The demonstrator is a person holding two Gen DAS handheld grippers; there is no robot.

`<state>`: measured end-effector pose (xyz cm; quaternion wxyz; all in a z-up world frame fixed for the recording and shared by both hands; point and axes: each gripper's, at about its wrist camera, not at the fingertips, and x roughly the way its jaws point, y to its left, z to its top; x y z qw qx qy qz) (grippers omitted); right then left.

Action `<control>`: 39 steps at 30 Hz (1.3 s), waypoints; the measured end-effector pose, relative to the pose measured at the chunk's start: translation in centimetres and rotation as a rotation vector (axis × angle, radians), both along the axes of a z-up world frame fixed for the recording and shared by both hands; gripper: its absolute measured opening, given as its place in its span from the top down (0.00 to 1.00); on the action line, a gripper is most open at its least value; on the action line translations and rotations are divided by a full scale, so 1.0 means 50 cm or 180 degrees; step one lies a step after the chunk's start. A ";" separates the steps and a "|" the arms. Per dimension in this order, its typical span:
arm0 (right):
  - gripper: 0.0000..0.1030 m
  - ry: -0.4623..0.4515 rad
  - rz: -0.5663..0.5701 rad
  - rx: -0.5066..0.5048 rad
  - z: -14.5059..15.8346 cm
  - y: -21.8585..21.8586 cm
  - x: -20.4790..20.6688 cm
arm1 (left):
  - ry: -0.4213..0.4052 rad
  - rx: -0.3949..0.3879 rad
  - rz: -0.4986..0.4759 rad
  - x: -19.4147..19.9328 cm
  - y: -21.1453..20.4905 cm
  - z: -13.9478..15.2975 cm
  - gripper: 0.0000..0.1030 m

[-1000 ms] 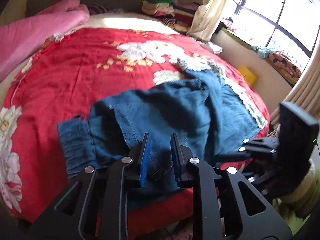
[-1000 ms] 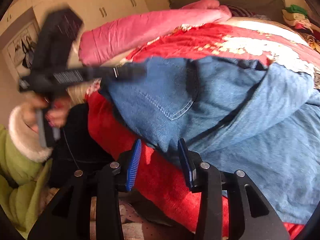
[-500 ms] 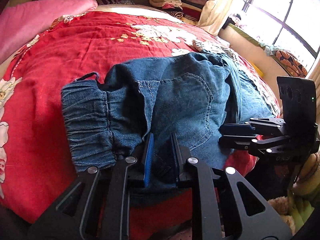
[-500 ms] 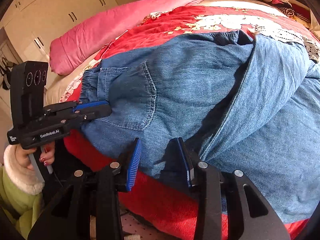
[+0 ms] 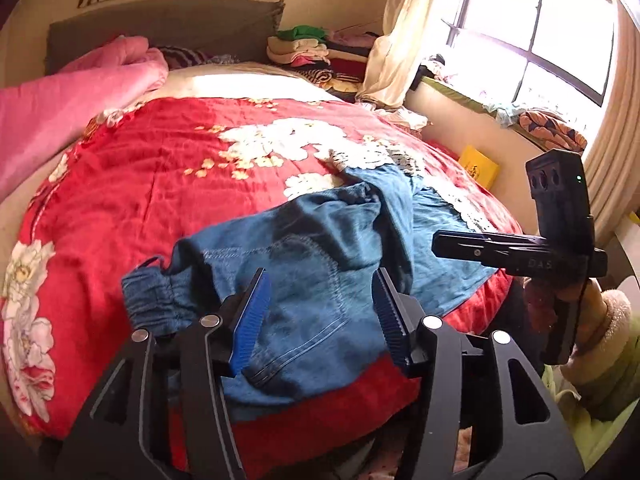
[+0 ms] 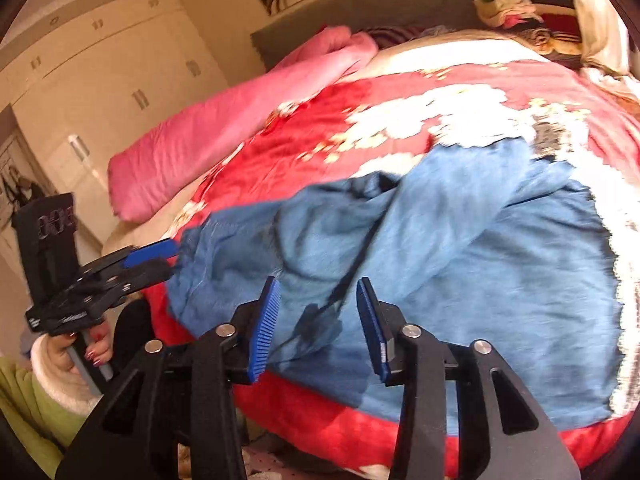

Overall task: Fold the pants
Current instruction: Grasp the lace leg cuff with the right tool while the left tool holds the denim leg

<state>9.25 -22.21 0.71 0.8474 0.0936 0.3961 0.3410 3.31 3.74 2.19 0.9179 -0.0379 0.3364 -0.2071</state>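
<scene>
Pants of blue denim lie rumpled on the near edge of a bed under a red floral bedspread, their elastic waistband bunched toward the left and a back pocket facing up. At the far left, a pink quilt runs along the bed's side. My left gripper hovers just above the waist end of the pants, its blue pads spread wide with nothing between them. Further right, my right gripper hangs over the lighter leg fabric near the bed's front edge, its fingers also apart and holding nothing; this view is blurred. Each gripper shows in the other's camera, off to the side of the pants. Beyond them, at the far right, folded clothes are stacked by the headboard, beside a curtain and a bright window
</scene>
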 end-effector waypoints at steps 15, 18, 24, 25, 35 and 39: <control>0.41 -0.0151 -0.0586 -0.0217 0.053 -0.127 0.094 | 0.0697 -0.0238 -0.0740 0.141 -0.224 -0.081 0.56; 0.39 -0.0176 -0.0511 -0.0358 0.069 -0.108 0.133 | 0.0792 -0.0101 -0.0641 0.181 -0.244 -0.096 0.69; 0.38 -0.0122 -0.0333 -0.0817 0.059 -0.017 0.244 | 0.0778 -0.0372 -0.0632 0.192 -0.248 -0.138 0.95; 0.38 -0.0129 -0.0359 -0.0990 0.054 0.006 0.263 | 0.0751 -0.0371 -0.0708 0.189 -0.254 -0.143 0.95; 0.40 0.0086 -0.0267 -0.2061 -0.069 0.182 0.434 | 0.0670 -0.0511 -0.0908 0.170 -0.257 -0.145 0.95; 0.71 0.0134 -0.0353 -0.2255 -0.107 0.185 0.464 | 0.0670 -0.0574 -0.0923 0.173 -0.251 -0.144 0.95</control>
